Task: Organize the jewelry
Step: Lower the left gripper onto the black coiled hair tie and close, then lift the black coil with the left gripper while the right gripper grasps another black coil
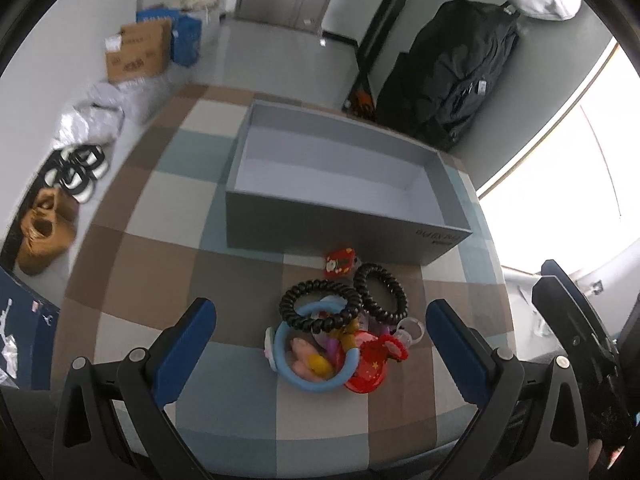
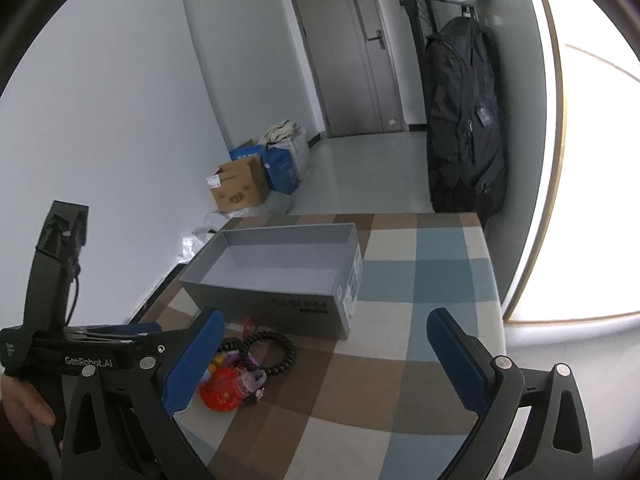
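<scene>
On a checked tabletop (image 1: 160, 208), a heap of hair ties and trinkets (image 1: 336, 332) lies at 6 o'clock from an empty grey box (image 1: 344, 184), close enough, it seems, for short transfers. The left gripper (image 1: 320, 344) hovers over the heap, spread wide, holding nothing. The right gripper (image 2: 324, 360) waits at 3 o'clock, equally wide and empty. "GenRobot.AI" is printed on the left tool; the box's lettering is unreadable.

Layout on the table (image 1: 132, 256): an open box (image 1: 344, 176) lies toward the far edge; a heap of hair ties and trinkets (image 1: 340, 328) lies just before its near wall, toward the near edge. Shoes (image 1: 48, 224) lie on the floor beyond the left edge.
</scene>
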Motion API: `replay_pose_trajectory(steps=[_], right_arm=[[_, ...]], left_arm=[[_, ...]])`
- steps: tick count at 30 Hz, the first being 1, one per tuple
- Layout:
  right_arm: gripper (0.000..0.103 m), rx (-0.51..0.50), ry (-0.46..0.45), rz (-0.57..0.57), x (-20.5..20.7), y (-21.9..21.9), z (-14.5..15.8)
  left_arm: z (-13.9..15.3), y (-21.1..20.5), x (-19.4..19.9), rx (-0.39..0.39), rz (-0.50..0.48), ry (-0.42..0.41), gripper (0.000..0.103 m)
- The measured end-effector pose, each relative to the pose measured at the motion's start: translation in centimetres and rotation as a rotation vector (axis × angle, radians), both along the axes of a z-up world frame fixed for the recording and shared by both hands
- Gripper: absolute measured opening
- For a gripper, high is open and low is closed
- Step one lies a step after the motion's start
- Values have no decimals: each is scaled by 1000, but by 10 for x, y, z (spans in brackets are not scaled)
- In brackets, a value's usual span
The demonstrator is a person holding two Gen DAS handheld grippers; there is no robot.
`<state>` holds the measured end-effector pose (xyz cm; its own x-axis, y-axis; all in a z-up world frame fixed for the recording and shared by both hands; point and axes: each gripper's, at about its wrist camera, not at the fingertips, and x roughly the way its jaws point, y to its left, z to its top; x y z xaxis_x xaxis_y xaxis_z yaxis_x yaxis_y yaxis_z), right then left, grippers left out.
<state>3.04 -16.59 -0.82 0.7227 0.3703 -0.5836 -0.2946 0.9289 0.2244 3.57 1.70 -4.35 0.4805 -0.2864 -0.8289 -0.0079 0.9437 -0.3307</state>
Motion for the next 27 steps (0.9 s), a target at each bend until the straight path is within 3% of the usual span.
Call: replay_pose_trajectory(steps=[11, 18, 21, 27], right_arm=[[102, 50, 84, 2, 18, 2, -10], [102, 59, 128, 16, 26, 6, -15], [102, 61, 135, 16, 29, 7, -17], [102, 73, 166, 12, 35, 7, -20]], left_arm=[[-16, 2, 23, -53, -78, 95, 89], [-25, 0, 29, -74, -97, 155, 70], [-25, -1, 30, -92, -111, 167, 52], [-26, 2, 35, -103, -113, 187, 45]])
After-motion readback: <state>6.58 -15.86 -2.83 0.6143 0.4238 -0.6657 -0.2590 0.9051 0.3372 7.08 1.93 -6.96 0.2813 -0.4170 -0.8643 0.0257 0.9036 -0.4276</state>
